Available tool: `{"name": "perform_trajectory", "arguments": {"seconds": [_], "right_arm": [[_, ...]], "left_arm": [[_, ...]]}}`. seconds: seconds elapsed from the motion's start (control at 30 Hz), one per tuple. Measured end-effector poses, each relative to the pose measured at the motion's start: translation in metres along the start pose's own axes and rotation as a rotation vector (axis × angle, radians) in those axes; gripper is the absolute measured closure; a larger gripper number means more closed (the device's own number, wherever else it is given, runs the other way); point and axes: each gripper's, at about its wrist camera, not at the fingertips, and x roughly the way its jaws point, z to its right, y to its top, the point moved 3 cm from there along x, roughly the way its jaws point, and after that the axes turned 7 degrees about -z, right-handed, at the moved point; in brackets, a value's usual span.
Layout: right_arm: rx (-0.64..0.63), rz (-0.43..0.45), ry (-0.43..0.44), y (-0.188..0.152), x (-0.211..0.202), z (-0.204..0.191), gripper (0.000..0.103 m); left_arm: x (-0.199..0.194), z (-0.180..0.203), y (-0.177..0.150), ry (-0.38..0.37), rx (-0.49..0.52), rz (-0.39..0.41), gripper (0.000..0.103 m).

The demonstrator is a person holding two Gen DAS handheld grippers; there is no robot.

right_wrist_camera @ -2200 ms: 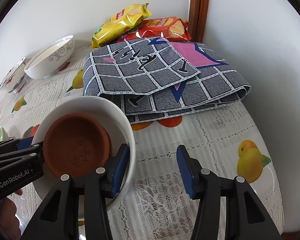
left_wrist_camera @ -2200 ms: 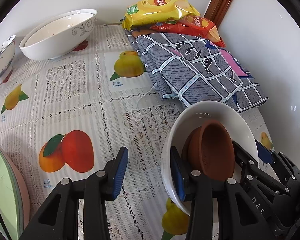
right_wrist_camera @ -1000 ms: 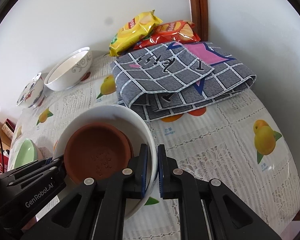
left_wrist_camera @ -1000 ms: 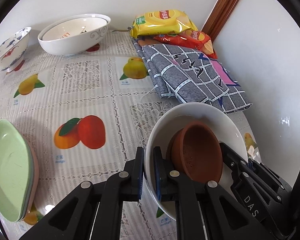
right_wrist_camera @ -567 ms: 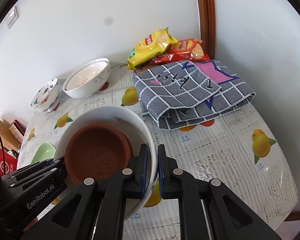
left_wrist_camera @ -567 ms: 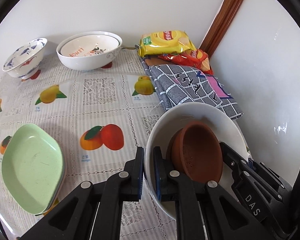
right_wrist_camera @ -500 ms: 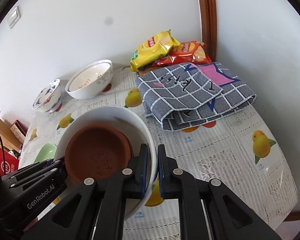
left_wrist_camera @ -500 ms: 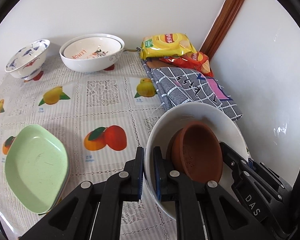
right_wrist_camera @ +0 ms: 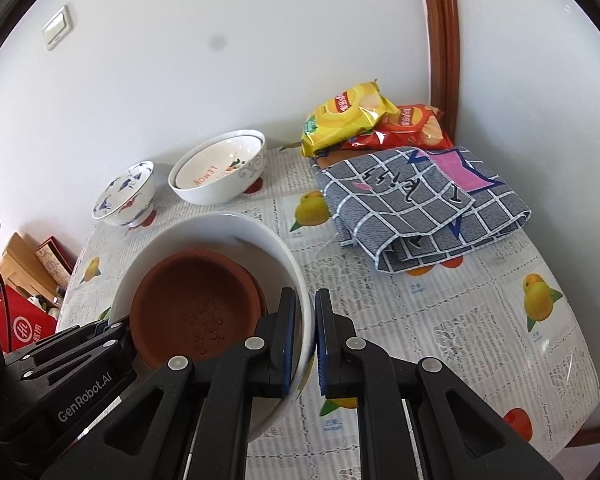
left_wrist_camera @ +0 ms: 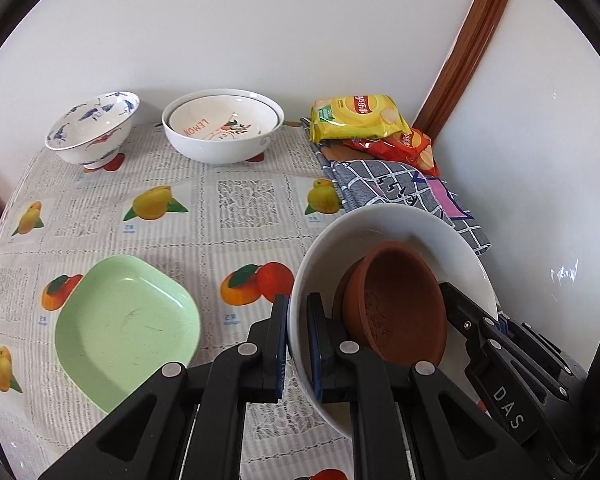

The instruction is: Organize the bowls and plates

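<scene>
A large white bowl (left_wrist_camera: 384,228) hangs in the air above the table, with brown clay dishes (left_wrist_camera: 396,300) stacked inside it. My left gripper (left_wrist_camera: 298,344) is shut on its near rim. My right gripper (right_wrist_camera: 304,340) is shut on the opposite rim of the same white bowl (right_wrist_camera: 220,228), with the brown dishes (right_wrist_camera: 196,304) inside. On the table lie a green plate (left_wrist_camera: 124,328), a blue-patterned bowl (left_wrist_camera: 92,128) and two nested white bowls (left_wrist_camera: 222,124) marked LEMON.
A folded grey checked cloth (right_wrist_camera: 420,200) lies at the right, with yellow (right_wrist_camera: 348,116) and red (right_wrist_camera: 412,128) chip bags behind it against the wall. Boxes (right_wrist_camera: 28,280) stand beyond the table's left edge. The fruit-print tablecloth (left_wrist_camera: 240,208) covers the table.
Both grippers closed on the white bowl's rim and lifted it. The views have risen and pulled back, so more of the table shows, including the green plate and the far bowls.
</scene>
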Motion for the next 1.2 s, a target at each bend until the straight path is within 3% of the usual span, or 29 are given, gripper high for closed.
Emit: {"name": "perform_trajectory", "arguments": {"seconds": [1.2], "right_arm": [[-0.091, 0.009, 0.062, 0.004, 0.011, -0.084, 0.093]], "left_arm": [[-0.029, -0.076, 0.003, 0.045, -0.095, 0.05, 0.093]]}}
